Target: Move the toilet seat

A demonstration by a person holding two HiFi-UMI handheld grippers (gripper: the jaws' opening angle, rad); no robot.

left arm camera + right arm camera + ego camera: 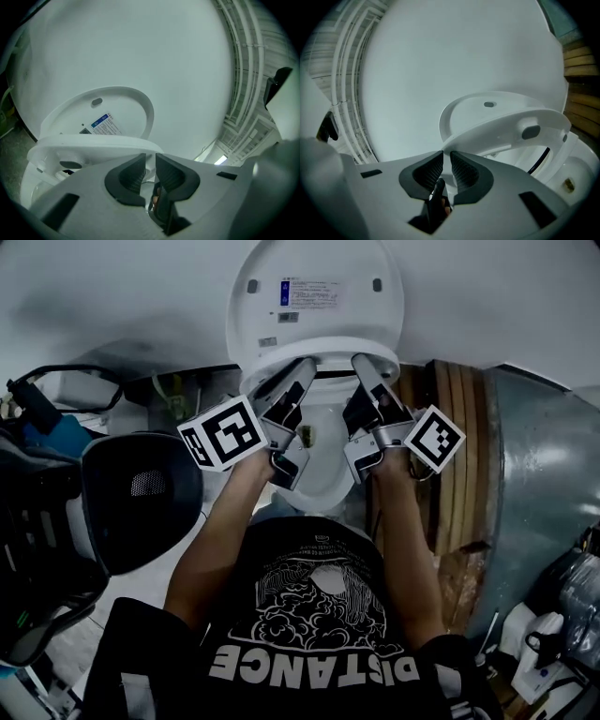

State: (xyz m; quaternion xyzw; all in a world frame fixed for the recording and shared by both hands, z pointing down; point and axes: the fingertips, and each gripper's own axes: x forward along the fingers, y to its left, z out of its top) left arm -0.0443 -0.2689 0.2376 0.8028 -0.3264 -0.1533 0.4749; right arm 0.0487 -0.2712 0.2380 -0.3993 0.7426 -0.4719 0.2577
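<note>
The white toilet seat (319, 351) is lifted off the bowl (323, 470) and tilted, below the raised lid (314, 287). My left gripper (304, 367) is shut on the seat's front rim left of centre. My right gripper (362, 362) is shut on the rim right of centre. In the left gripper view the seat (93, 143) runs into the narrow gap of the left gripper (150, 159), with the lid (110, 110) behind it. In the right gripper view the seat (506, 125) enters the right gripper (446, 157) the same way, and its grey bumper (530, 132) shows underneath.
A black office chair (141, 498) stands close at the left of the toilet. Wooden boards (459, 427) and a grey metal panel (544, 474) stand at the right. White bottles (539, 652) sit at the lower right. A white wall rises behind the lid.
</note>
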